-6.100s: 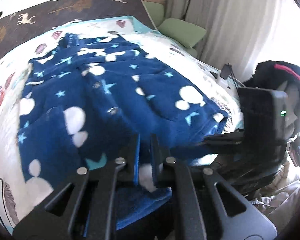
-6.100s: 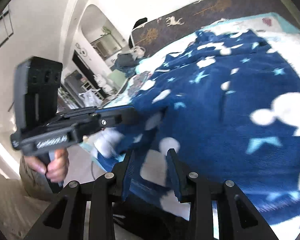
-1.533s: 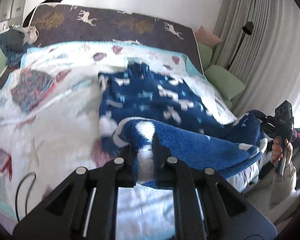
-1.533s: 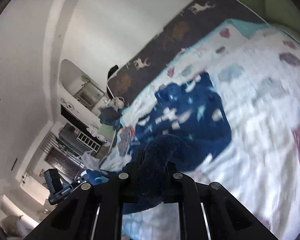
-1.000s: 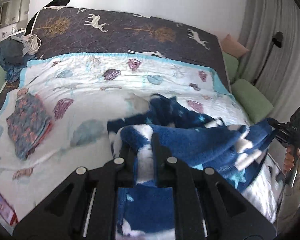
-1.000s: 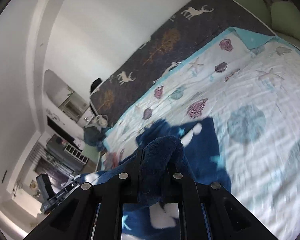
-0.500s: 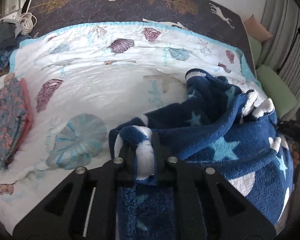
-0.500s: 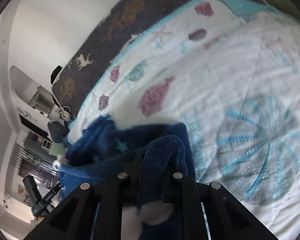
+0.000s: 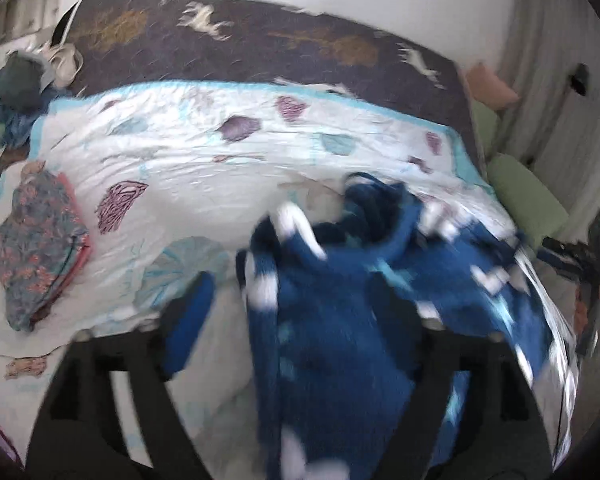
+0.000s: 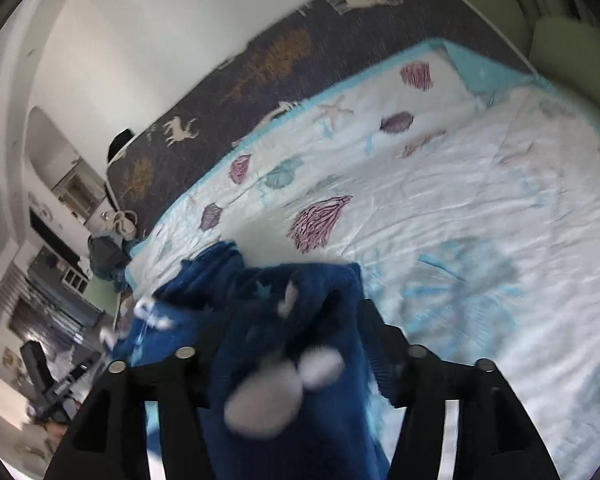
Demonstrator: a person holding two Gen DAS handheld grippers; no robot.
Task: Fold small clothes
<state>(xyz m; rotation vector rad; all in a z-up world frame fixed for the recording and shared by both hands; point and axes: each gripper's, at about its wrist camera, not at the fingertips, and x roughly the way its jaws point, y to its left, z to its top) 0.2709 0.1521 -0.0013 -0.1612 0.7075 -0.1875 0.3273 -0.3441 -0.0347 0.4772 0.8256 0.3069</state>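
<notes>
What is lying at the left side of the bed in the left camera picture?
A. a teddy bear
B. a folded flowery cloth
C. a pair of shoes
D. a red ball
B: a folded flowery cloth lies on the seashell bedspread, apart from the blue fleece garment.

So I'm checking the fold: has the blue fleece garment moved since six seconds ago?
Yes. The blue fleece garment, then spread flat, is now doubled over toward the dark deer-print headboard, on the shell-print quilt.
</notes>
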